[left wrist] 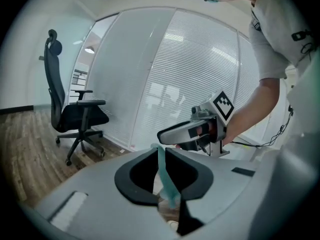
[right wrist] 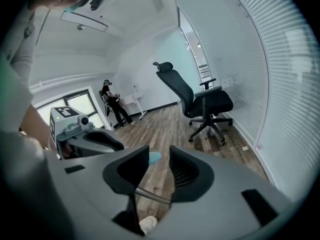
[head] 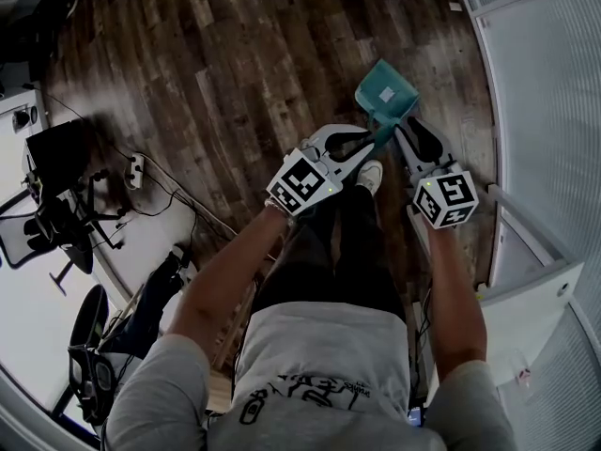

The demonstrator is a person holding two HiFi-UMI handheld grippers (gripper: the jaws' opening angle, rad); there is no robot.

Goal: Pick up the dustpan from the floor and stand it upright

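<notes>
In the head view a teal dustpan (head: 387, 94) is off the wooden floor (head: 235, 54), pan end away from me. Its handle runs back into my left gripper (head: 374, 144). In the left gripper view the thin teal handle (left wrist: 166, 176) is pinched between the dark jaws of the left gripper (left wrist: 166, 164), which is shut on it. My right gripper (head: 406, 132) is just right of the handle. Its jaws stand apart in the right gripper view (right wrist: 159, 159), with a teal handle tip (right wrist: 154, 157) showing in the gap and a thin grey rod (right wrist: 150, 196) crossing lower down.
A curved glass wall with blinds (head: 554, 111) runs along the right, close to the dustpan. A black office chair (left wrist: 75, 116) stands by it. My shoe (head: 369, 175) is under the grippers. A power strip with cables (head: 136, 169) and more chairs (head: 56, 205) lie to the left.
</notes>
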